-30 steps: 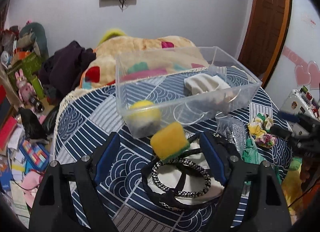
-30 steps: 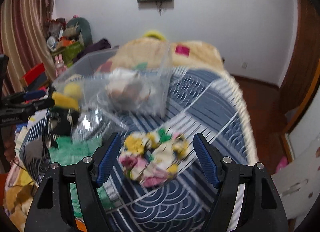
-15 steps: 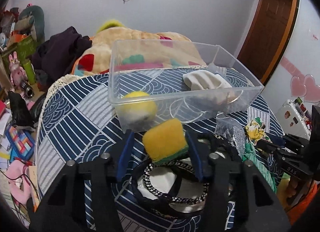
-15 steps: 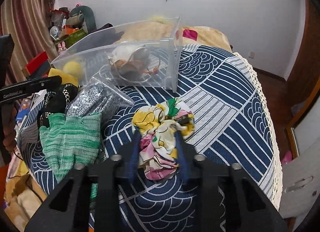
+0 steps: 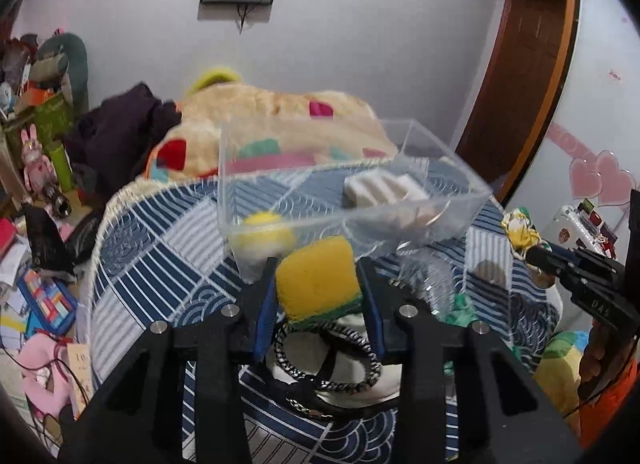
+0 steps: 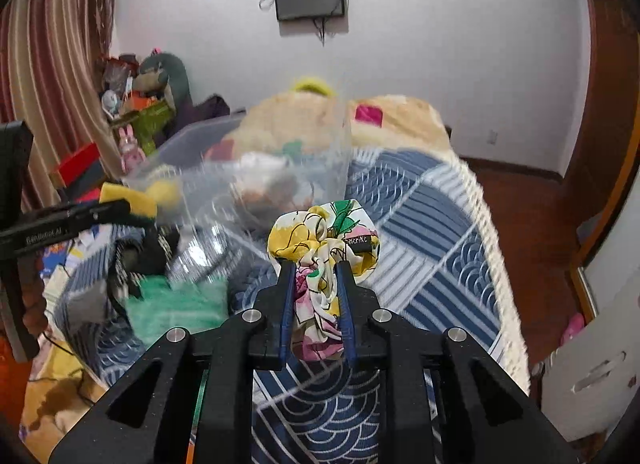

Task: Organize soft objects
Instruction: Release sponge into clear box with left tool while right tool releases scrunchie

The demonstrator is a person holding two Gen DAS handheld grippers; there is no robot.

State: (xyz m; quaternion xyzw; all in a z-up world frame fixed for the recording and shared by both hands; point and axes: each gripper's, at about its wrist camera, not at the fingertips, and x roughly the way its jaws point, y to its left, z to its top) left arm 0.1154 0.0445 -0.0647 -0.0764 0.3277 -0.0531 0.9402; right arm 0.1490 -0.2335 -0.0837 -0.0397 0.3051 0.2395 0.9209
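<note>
My left gripper (image 5: 320, 284) is shut on a yellow sponge with a green underside (image 5: 316, 278) and holds it lifted just in front of the clear plastic bin (image 5: 464, 200). The bin holds a yellow ball (image 5: 262, 230) and a white folded item (image 5: 380, 190). My right gripper (image 6: 316, 284) is shut on a floral scrunchie (image 6: 324, 240) and holds it above the blue patterned bedspread (image 6: 432, 224). The sponge also shows in the right wrist view (image 6: 128, 198), the scrunchie in the left wrist view (image 5: 520, 232).
A black braided headband (image 5: 332, 360) lies on a white cloth below the sponge. A green knit glove (image 6: 176, 300) and a shiny clear bag (image 6: 208, 252) lie near the bin. A plush blanket (image 5: 280, 112) lies behind. Clutter covers the floor at left (image 5: 36, 284).
Both grippers closed from open, the left on the sponge and the right on the scrunchie, and both have lifted their objects off the bed toward the bin.
</note>
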